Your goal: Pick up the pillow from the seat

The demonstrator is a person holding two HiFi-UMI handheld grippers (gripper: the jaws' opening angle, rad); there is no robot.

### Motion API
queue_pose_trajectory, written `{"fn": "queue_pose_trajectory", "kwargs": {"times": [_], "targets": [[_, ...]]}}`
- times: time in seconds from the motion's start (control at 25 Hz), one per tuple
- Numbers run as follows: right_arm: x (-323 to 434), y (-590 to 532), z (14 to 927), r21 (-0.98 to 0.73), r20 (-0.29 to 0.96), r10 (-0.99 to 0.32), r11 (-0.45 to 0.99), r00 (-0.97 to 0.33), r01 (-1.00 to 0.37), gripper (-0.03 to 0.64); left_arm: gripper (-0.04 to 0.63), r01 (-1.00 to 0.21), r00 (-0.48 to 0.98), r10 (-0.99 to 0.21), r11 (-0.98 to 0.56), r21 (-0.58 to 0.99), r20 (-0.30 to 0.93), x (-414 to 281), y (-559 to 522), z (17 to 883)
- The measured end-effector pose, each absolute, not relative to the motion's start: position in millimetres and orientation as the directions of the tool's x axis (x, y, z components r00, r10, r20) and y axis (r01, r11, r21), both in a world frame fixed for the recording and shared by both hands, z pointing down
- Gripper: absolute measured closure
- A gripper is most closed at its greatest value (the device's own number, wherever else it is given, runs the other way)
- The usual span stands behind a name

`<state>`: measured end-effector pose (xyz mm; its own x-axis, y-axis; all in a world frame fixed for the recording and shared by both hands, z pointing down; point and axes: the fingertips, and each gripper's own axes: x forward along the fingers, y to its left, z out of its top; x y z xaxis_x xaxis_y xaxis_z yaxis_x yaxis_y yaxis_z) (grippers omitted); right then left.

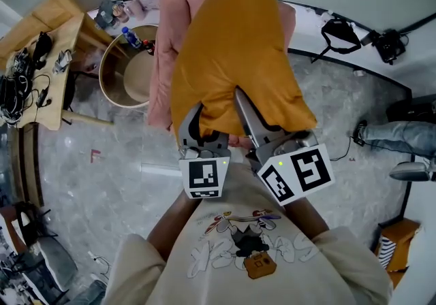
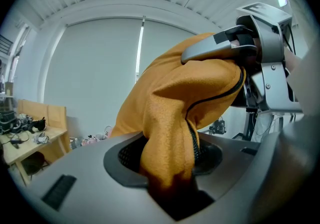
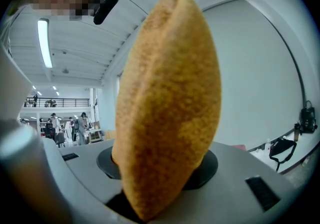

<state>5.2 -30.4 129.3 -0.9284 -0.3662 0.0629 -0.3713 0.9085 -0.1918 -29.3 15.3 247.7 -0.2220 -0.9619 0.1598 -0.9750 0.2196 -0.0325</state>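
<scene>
In the head view the orange pillow (image 1: pixel 231 52) is held up in the air over the pink-covered seat (image 1: pixel 165 52). My left gripper (image 1: pixel 203 130) grips the pillow's lower left edge and my right gripper (image 1: pixel 262 130) its lower right edge. In the left gripper view a fold of the pillow (image 2: pixel 170 118) with its black zipper is pinched in the left gripper (image 2: pixel 167 165), and the right gripper (image 2: pixel 240 53) clamps the pillow further up. The right gripper view shows the pillow (image 3: pixel 167 98) standing upright out of the right gripper (image 3: pixel 160 183), which is shut on it.
A round wooden tub-like table (image 1: pixel 129 72) and a wooden desk (image 1: pixel 48 45) with cables stand at the left. A blue bottle (image 1: pixel 131 37) sits by the seat. Black bags (image 1: pixel 340 31) lie at the back right, and a person's jeans leg (image 1: pixel 395 137) is at the right edge.
</scene>
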Motion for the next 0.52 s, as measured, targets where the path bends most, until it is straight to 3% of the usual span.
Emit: {"fn": "queue_pose_trajectory", "kwargs": {"times": [0.52], "targets": [[1.8, -21.6, 138.9, -0.209, 0.076, -0.368, 0.903, -0.927, -0.376, 0.405, 0.402, -0.976, -0.219, -0.959, 0.217, -0.033, 0.178, -32.5, 26.8, 256.1]]}}
